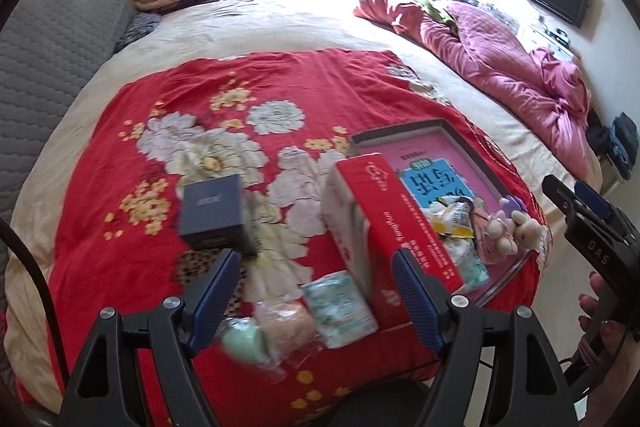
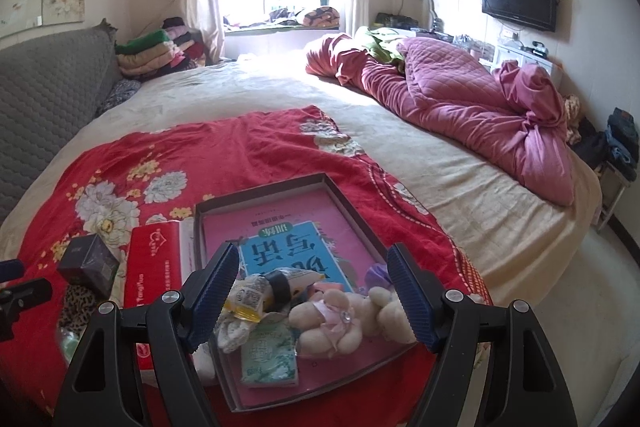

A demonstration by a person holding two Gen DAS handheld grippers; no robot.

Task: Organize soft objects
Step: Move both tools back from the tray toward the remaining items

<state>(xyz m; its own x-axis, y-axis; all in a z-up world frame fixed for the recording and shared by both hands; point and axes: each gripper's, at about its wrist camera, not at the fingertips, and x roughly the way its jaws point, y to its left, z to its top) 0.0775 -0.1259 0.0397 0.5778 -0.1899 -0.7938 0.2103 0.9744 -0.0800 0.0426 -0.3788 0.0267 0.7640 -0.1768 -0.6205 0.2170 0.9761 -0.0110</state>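
A shallow tray (image 2: 352,203) with a pink book inside lies on the red floral blanket. In it sit a cream plush bear (image 2: 340,323), a green tissue pack (image 2: 270,359) and a yellow-white snack packet (image 2: 248,303). My right gripper (image 2: 312,299) is open and empty above them. In the left wrist view, another tissue pack (image 1: 340,307), a pink soft ball (image 1: 286,323) and a green soft ball (image 1: 242,343) lie on the blanket between the fingers of my open, empty left gripper (image 1: 316,303). The bear (image 1: 512,231) also shows there.
A red tissue box (image 1: 384,223) stands on edge beside the tray. A dark blue box (image 1: 214,215) sits left of it. A crumpled pink quilt (image 2: 480,107) lies on the bed's right side. Folded clothes (image 2: 156,51) are stacked by the grey headboard (image 2: 44,95).
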